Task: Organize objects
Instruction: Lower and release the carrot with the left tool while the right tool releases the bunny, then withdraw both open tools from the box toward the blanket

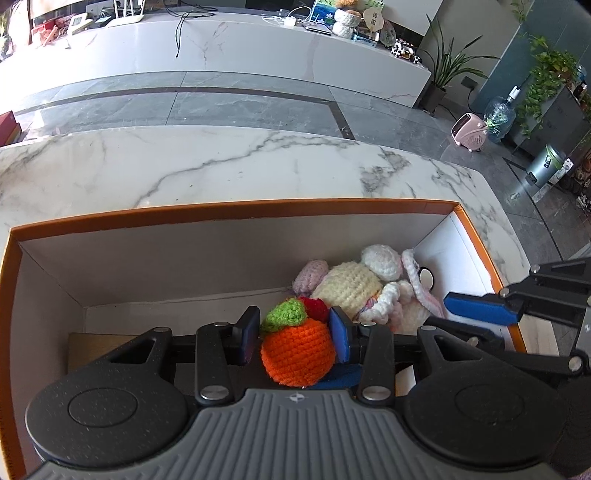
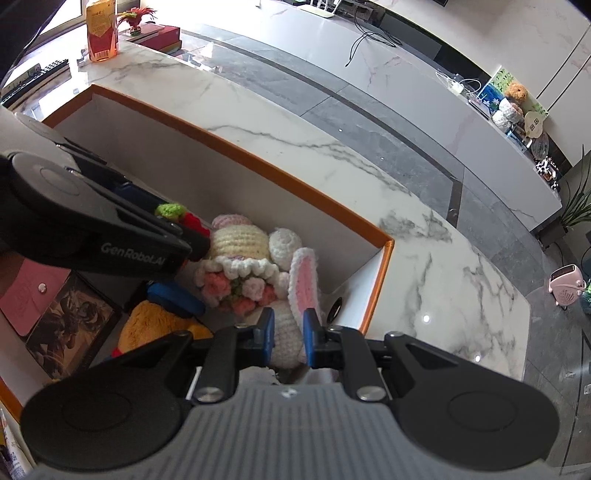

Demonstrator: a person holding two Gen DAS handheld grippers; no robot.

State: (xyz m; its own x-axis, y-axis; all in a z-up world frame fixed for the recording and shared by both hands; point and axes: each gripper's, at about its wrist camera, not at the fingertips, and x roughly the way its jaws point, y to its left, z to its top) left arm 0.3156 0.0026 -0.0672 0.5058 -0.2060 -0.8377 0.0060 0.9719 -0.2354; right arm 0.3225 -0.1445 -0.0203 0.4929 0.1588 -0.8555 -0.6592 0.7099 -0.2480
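Observation:
An orange crocheted fruit [image 1: 295, 358] with a green leaf sits between the blue pads of my left gripper [image 1: 295, 321], which is shut on it above the floor of a white box with an orange rim [image 1: 221, 210]. A crocheted bunny doll [image 1: 351, 284] with a flower bouquet lies in the box's right corner. In the right wrist view my right gripper [image 2: 289, 328] is shut on the bunny's [image 2: 240, 240] white body below its pink ear [image 2: 304, 280]. The left gripper [image 2: 184, 229] shows at the left there, the fruit's leaf [image 2: 170, 209] peeking out.
Also in the box are a yellow plush toy [image 2: 147, 325], a pink pouch [image 2: 29, 291] and a dark picture card [image 2: 70, 325]. The box stands on a marble counter [image 1: 221, 166]. An orange bottle [image 2: 101, 29] stands at the counter's far end.

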